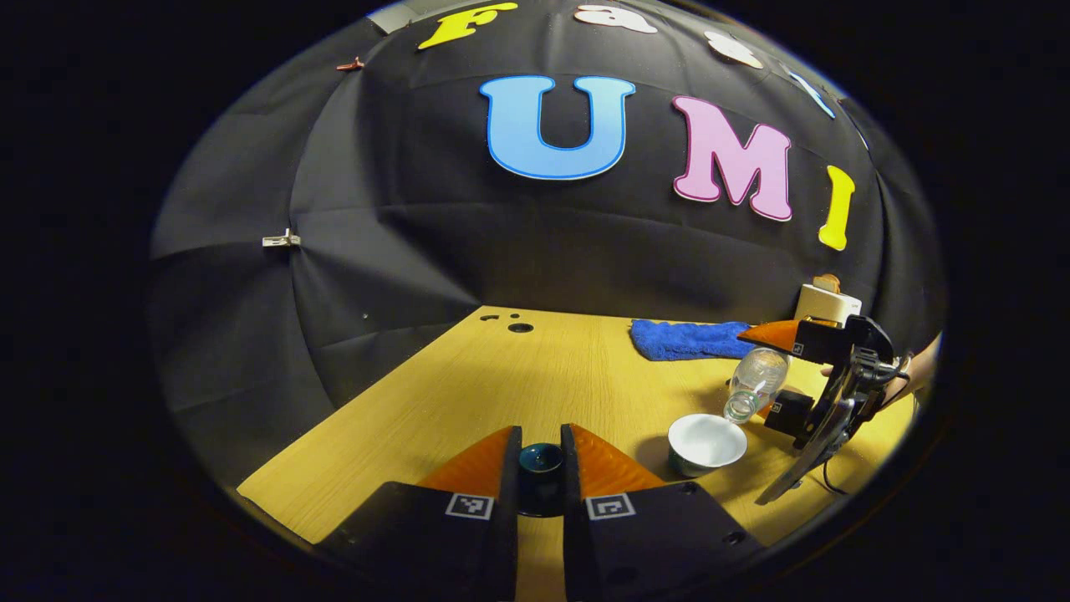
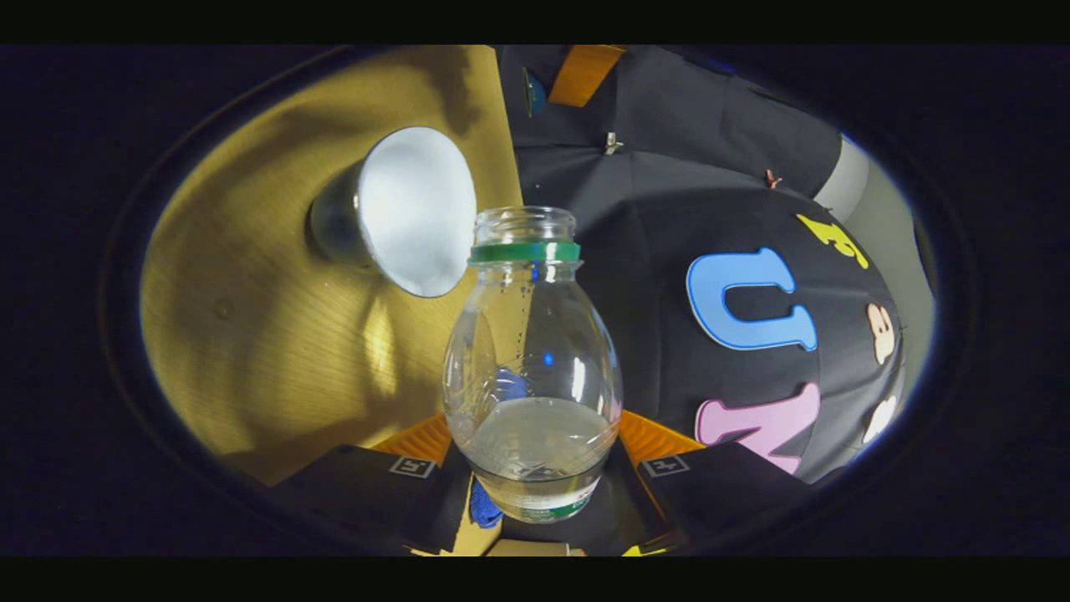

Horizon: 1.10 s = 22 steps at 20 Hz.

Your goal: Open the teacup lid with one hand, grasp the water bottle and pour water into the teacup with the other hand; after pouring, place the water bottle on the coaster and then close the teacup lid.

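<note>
Bottom centre of the left gripper view, the left gripper [image 1: 541,468] pinches the teacup lid [image 1: 540,459] narrowly. Lower right, the right gripper [image 2: 535,456] clasps the tilted water bottle [image 2: 532,368], mouth just above the open teacup [image 1: 706,443]; bare wooden table [image 1: 468,393] lies left.

The left gripper [image 1: 540,468] sits at 6 o'clock in its own view, fingers closed on a small dark lid [image 1: 540,459]. The right gripper [image 1: 773,372] at 3 o'clock is rolled over, clamping a tilted bottle [image 2: 532,376]; a hand [image 1: 918,372] holds it.
</note>
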Motion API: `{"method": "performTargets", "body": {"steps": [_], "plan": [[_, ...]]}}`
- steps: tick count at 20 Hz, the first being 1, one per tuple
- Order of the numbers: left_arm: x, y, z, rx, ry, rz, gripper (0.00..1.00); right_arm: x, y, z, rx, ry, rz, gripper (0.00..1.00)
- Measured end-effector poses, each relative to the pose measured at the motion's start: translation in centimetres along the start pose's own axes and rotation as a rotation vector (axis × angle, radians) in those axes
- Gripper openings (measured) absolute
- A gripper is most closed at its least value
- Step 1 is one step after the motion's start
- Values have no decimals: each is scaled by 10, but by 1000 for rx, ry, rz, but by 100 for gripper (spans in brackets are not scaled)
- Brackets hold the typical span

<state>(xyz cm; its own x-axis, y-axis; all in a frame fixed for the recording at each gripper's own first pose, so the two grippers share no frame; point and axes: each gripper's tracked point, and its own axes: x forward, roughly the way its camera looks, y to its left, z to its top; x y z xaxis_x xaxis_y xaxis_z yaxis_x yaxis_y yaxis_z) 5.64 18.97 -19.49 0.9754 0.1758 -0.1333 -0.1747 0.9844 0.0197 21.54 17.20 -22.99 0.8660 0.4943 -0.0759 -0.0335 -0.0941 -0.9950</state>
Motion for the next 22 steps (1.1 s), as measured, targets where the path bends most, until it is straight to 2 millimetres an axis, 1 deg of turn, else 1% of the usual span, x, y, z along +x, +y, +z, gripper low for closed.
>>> {"method": "performTargets", "body": {"steps": [1, 2, 3, 5, 6, 7, 8, 9, 10, 15, 16, 17, 18, 19, 20, 21, 22], "plan": [[0, 0, 0, 1, 0, -1, 26, 0, 1, -1, -7, -6, 1, 74], [0, -1, 0, 2, 2, -3, 26, 2, 0, -3, -15, -11, 5, 74], [0, -1, -2, 4, 2, -7, 29, 4, -1, -5, -26, -17, 9, 74], [0, -3, -1, 10, 1, -15, 29, 4, -4, -6, -56, -30, 8, 74], [0, -2, 0, 15, 0, -17, 26, 3, -5, -7, -69, -35, 6, 74], [0, -2, 0, 17, -1, -18, 29, 6, -5, -8, -82, -40, 3, 74], [-1, -2, 0, 17, -2, -18, 29, 7, -5, -8, -93, -44, 0, 74], [0, -2, 0, 17, -1, -19, 26, 6, -5, -9, -105, -47, -3, 77], [0, -2, 0, 19, -1, -19, 26, 7, -4, -9, -115, -51, -3, 74], [-2, -4, -3, 20, 0, -25, 26, 7, -8, -9, -178, -88, -11, 74], [-3, -4, -3, 20, 1, -24, 30, 6, -8, -9, -188, -94, -12, 74], [-4, -3, -3, 19, 2, -22, 26, 7, -9, -8, -197, -99, -13, 77], [-4, -1, -3, 19, 2, -21, 26, 9, -10, -9, -204, -101, -15, 73], [-5, 0, -3, 22, 1, -18, 29, 11, -11, -9, -212, -104, -18, 73], [-5, 1, -4, 25, 2, -17, 29, 12, -13, -9, -222, -105, -24, 74], [-5, 2, -4, 28, 4, -15, 26, 13, -16, -8, -237, -111, -31, 73], [-6, 3, -3, 30, 2, -14, 29, 13, -16, -7, -254, -121, -35, 74]]}}
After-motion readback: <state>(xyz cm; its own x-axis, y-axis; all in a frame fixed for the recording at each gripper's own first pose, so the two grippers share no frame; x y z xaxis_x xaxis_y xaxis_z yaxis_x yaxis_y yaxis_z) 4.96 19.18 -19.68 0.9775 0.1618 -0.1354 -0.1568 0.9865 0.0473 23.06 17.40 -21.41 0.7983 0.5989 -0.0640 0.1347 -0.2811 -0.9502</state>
